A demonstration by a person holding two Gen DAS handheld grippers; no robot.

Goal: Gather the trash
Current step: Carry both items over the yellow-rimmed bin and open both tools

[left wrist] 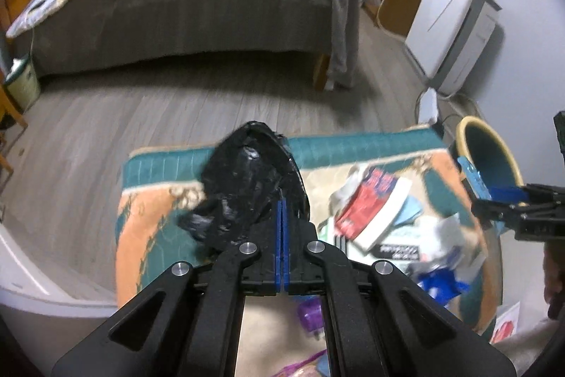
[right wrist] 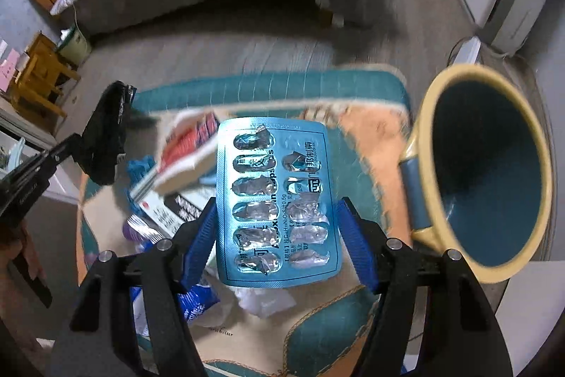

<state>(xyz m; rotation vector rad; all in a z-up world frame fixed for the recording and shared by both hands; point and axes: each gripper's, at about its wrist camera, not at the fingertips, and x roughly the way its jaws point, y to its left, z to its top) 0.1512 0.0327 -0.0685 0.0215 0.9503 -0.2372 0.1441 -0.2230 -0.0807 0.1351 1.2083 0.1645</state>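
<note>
My left gripper (left wrist: pixel 282 207) is shut on a black plastic trash bag (left wrist: pixel 252 186) and holds it above a patterned mat (left wrist: pixel 148 221); the bag also shows at the left of the right wrist view (right wrist: pixel 106 136). My right gripper (right wrist: pixel 275 211) holds a blue empty pill blister pack (right wrist: pixel 277 200) between its blue fingers (right wrist: pixel 201 235), the jaws wide but pressing its edges. The blister also shows at the right in the left wrist view (left wrist: pixel 475 181). Trash lies on the mat: a red-and-white box (left wrist: pixel 370 211), a black-and-white box (right wrist: pixel 176 211), blue wrappers (left wrist: pixel 441 285) and crumpled tissue (right wrist: pixel 265 301).
A yellow bin with a teal inside (right wrist: pixel 487 172) stands at the mat's right edge. A bed (left wrist: pixel 194 6) stands across the wooden floor. A white appliance (left wrist: pixel 452 27) is by the right wall. A small green-lidded bin (left wrist: pixel 21 80) and wooden furniture (right wrist: pixel 39 80) are at the left.
</note>
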